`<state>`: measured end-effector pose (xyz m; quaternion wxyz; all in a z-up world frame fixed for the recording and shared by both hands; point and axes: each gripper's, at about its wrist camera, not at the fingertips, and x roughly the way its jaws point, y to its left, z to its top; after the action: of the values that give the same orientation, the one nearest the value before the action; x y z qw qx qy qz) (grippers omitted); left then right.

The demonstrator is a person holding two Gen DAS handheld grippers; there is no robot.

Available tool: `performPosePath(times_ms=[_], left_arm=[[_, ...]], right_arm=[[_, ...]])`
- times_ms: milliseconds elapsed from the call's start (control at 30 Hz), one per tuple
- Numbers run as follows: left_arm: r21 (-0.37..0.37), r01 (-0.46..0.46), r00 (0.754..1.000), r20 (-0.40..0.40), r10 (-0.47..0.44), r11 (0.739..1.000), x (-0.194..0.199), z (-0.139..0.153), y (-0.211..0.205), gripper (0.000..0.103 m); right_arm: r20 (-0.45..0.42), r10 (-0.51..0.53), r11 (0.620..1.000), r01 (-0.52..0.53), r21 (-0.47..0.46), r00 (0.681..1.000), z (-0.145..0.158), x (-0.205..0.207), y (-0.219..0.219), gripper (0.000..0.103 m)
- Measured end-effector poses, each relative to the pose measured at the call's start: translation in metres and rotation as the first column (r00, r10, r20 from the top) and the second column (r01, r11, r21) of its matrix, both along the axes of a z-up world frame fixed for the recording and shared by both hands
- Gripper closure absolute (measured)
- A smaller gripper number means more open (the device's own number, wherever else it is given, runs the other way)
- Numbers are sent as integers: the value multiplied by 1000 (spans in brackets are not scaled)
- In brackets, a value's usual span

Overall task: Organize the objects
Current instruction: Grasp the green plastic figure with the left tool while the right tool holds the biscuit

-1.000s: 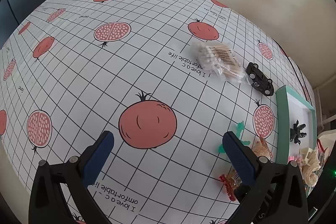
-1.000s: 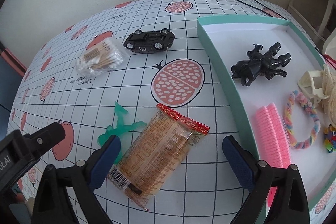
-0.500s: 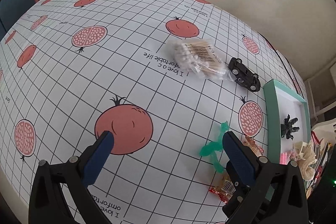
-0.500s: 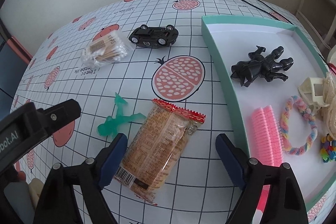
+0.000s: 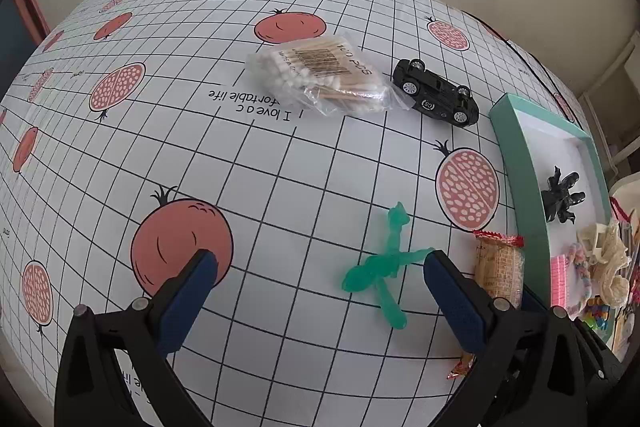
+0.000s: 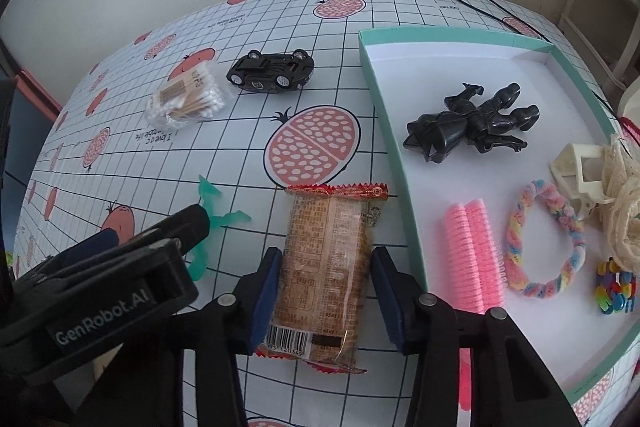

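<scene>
A biscuit packet (image 6: 328, 259) with red crimped ends lies on the pomegranate-print tablecloth, just left of the teal tray (image 6: 394, 131). My right gripper (image 6: 326, 255) is shut on it, one blue pad against each long side. A green translucent toy figure (image 5: 384, 263) lies between the fingers of my left gripper (image 5: 320, 261), close to the right finger; that gripper is open and holds nothing. From the left wrist the packet (image 5: 498, 267) shows beyond that right finger. A bag of cotton swabs (image 5: 324, 79) and an overturned black toy car (image 5: 436, 93) lie farther back.
The tray holds a black figure (image 6: 472, 121), pink rollers (image 6: 474, 247), a pastel hair tie (image 6: 544, 239), a cream lace piece (image 6: 624, 211) and small coloured beads (image 6: 614, 291). The left gripper's body (image 6: 120, 279) sits close beside the right one. A wall bounds the table's far edge.
The right gripper's fingers have closed from wide apart onto the biscuit packet, now lying straight between them. The left gripper has swung right, bringing the green figure between its fingers.
</scene>
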<state>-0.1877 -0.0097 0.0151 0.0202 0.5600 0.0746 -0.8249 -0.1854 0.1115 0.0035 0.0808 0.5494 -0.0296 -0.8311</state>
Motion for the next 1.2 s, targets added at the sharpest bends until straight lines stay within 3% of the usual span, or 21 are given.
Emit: performPosePath(times_ms=[167, 400, 700, 867, 1067, 1200], left_arm=[[-59, 25, 1000, 13, -24, 998, 0, -6, 8, 1], [-57, 17, 1000, 22, -16, 998, -1, -11, 10, 6], [-98, 7, 1000, 3, -7, 995, 0, -8, 5, 29], [-98, -33, 999, -13, 32, 995, 2, -7, -5, 54], [-91, -54, 998, -23, 52, 994, 4, -5, -16, 73], [-30, -82, 996, -29, 81, 996, 5, -3, -27, 75]], right_arm=[[10, 6, 1000, -6, -1, 1000, 0, -1, 1, 57], [11, 28, 999, -29, 20, 1000, -2, 2, 0, 57], [17, 27, 1000, -27, 10, 999, -1, 3, 2, 57], [20, 29, 999, -30, 12, 999, 0, 3, 1, 57], [23, 31, 999, -31, 7, 999, 0, 2, 1, 57], [26, 33, 999, -33, 2, 999, 0, 2, 4, 57]])
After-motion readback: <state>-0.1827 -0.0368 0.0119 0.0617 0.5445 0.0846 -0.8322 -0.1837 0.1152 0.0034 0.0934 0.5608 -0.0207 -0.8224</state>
